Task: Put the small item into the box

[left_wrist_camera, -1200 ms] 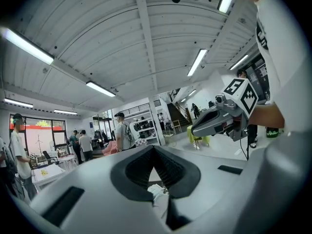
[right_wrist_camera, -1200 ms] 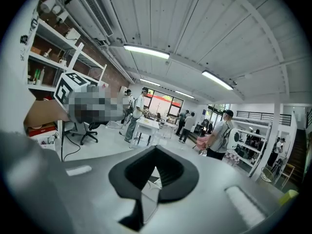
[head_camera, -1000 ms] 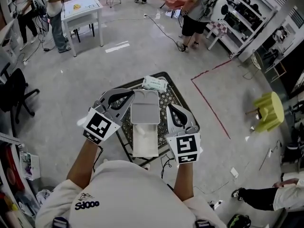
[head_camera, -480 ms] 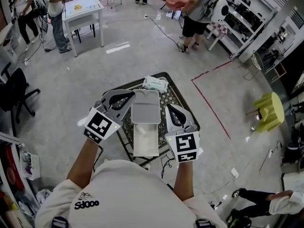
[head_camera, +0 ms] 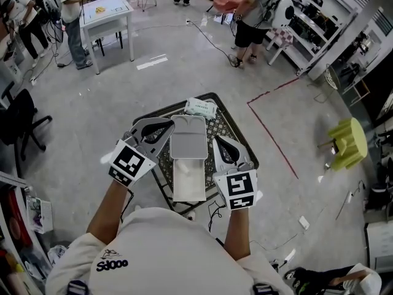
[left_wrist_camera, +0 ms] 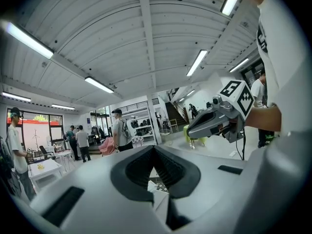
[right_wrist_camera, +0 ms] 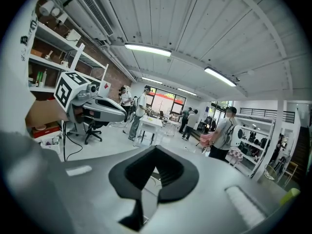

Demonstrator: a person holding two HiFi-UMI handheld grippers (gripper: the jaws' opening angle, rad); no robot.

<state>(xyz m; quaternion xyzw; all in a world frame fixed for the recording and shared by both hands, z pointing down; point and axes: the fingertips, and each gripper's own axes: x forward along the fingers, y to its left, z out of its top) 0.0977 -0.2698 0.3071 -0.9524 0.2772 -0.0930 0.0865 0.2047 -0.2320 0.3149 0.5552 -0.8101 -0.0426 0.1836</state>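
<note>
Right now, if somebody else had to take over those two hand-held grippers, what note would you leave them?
Left hand-held gripper: shut, empty, by the box's left side.
Right hand-held gripper: shut, empty, by its right side.
The white box stands open on the small black table, its lid on the far side. A white packet lies beyond the lid.
Done: box open; contents unclear.
Left: probably put the packet in, if that is the item.

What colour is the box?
Mostly white box, grey inside its far half; head view shows it best.
</note>
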